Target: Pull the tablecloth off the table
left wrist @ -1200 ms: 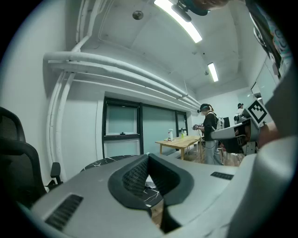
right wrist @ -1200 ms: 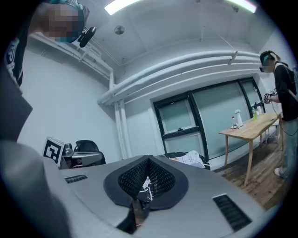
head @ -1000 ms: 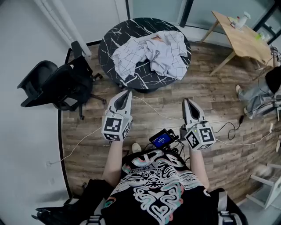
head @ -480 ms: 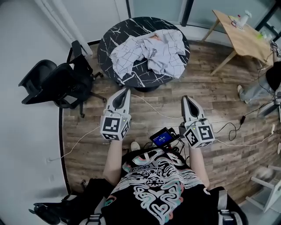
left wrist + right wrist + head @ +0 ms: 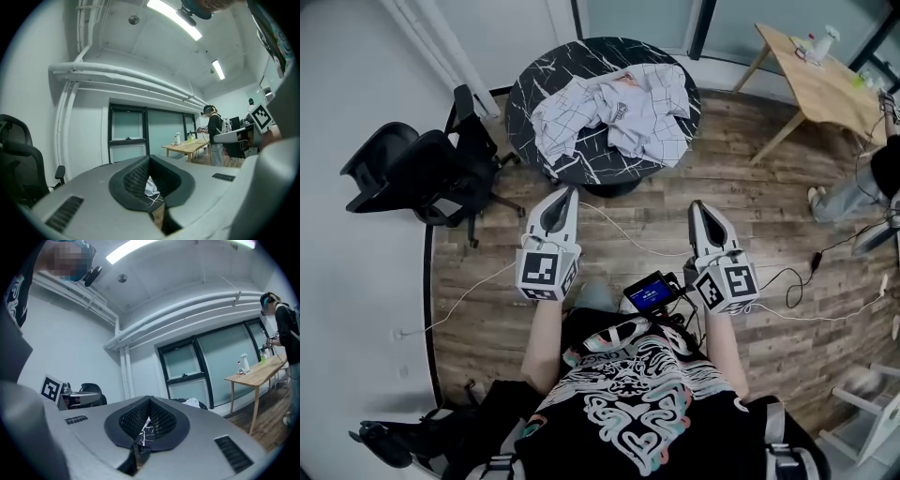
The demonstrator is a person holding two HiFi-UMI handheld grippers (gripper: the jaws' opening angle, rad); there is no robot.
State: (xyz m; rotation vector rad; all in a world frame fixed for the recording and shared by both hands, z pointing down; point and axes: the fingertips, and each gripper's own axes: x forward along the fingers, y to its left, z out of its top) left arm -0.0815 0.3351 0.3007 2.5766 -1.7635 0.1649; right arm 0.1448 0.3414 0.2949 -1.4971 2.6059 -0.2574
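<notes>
**Both grippers closed, short of the table**

Head view: your grey left gripper (image 5: 569,193) and grey right gripper (image 5: 697,208) point toward the round black white-veined marble table (image 5: 546,70), both apart from it; the crumpled white grid-patterned tablecloth (image 5: 614,111) lies heaped on its top. Left gripper view: jaws pressed together, holding nothing; the cloth shows beyond them. Right gripper view: jaws together too, empty.

Tablecloth (image 5: 614,112) on table (image 5: 546,80), chair (image 5: 417,178) left.
</notes>
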